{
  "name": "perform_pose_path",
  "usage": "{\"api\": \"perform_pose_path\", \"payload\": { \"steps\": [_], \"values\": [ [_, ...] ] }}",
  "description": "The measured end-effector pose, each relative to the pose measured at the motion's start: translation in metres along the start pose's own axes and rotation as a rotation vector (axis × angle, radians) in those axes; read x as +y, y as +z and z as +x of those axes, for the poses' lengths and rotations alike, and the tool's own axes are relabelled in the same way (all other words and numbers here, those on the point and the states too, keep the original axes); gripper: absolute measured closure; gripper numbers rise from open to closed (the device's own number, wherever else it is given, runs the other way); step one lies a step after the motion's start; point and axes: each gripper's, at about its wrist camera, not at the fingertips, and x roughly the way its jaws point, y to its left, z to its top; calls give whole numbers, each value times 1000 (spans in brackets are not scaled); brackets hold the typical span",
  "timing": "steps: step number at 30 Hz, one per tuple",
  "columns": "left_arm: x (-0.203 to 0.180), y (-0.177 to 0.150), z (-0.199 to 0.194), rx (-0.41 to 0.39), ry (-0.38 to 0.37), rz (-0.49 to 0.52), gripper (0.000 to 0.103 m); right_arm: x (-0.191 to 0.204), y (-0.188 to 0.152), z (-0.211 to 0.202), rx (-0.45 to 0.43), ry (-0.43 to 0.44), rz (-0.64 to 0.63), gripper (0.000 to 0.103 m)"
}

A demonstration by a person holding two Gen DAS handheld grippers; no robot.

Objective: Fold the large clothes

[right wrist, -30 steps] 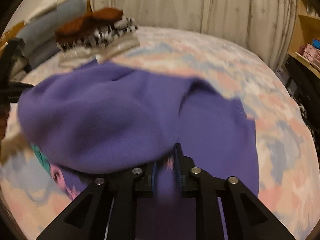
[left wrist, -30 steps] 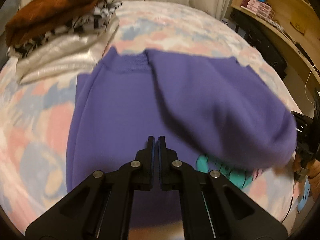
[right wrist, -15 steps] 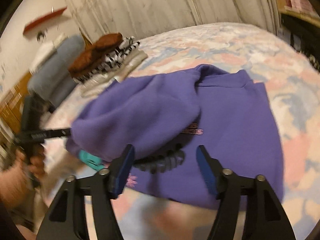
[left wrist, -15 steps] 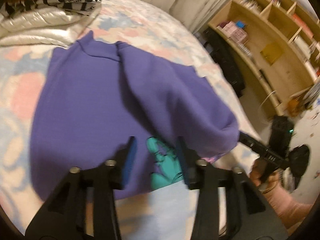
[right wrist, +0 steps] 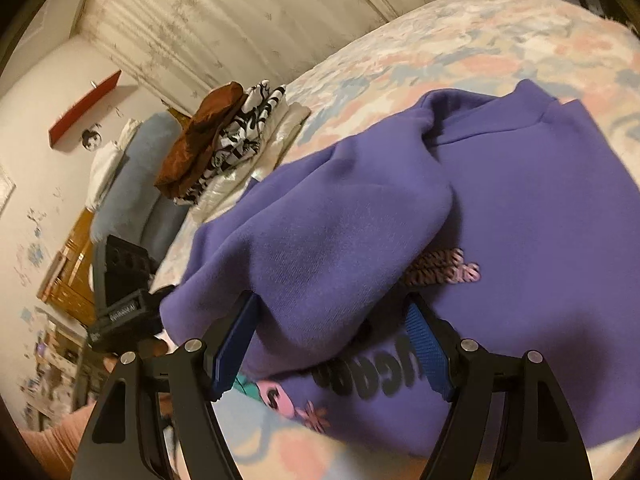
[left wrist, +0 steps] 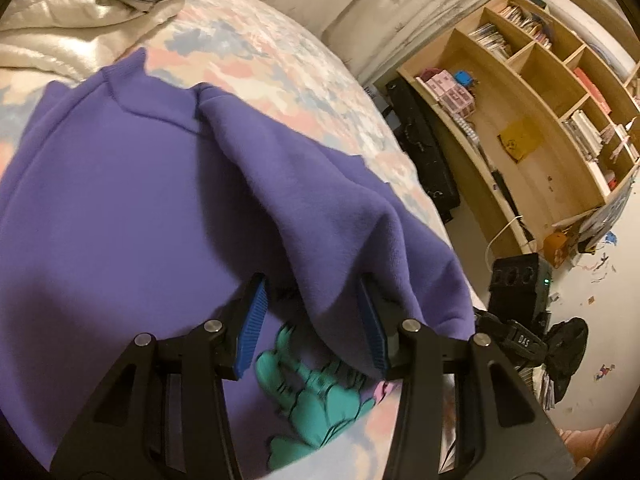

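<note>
Dim, warm yellowish indoor light, soft shadows, slight motion blur, and strong fisheye bending with dark vignetted corners.

The purple sweatshirt [left wrist: 120, 200] is thick, matt fleece cloth with a soft, slightly fuzzy nap, ribbed at the collar; its teal print [left wrist: 316, 396] looks flat and smooth, like rubbery ink. The bed [left wrist: 280, 64] under it carries a matt, pastel-patterned cover of woven cloth. At the bed's far corner, the pile of folded clothes [right wrist: 224, 140] shows a rust-brown velvety cloth on top, a black-and-white printed fabric below, and a cream one with a satin sheen. Each hand-held gripper [left wrist: 316, 316] is matt black plastic with shiny metal pins and ridged blue rubbery pads [right wrist: 428, 344]. The shelf unit [left wrist: 540, 92] is pale, smooth wood. The curtain [right wrist: 224, 20] is dull cloth.
</note>
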Motion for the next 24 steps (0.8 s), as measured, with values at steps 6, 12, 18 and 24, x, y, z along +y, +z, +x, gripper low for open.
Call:
{"api": "perform_pose_path", "payload": {
  "steps": [6,12,18,24],
  "values": [
    [-13,12,12,-91,-37,-75,93,13,20,10,-24,7,-10,71],
    [-41,34,22,-76,236,-104,100,44,39,17,-35,-113,-13,87],
    [-49,39,19,14,508,-157,100,38,44,4,-57,-218,150,88],
    [-26,2,26,107,572,-195,100,15,6,12,41,-312,241,88]
  ]
}}
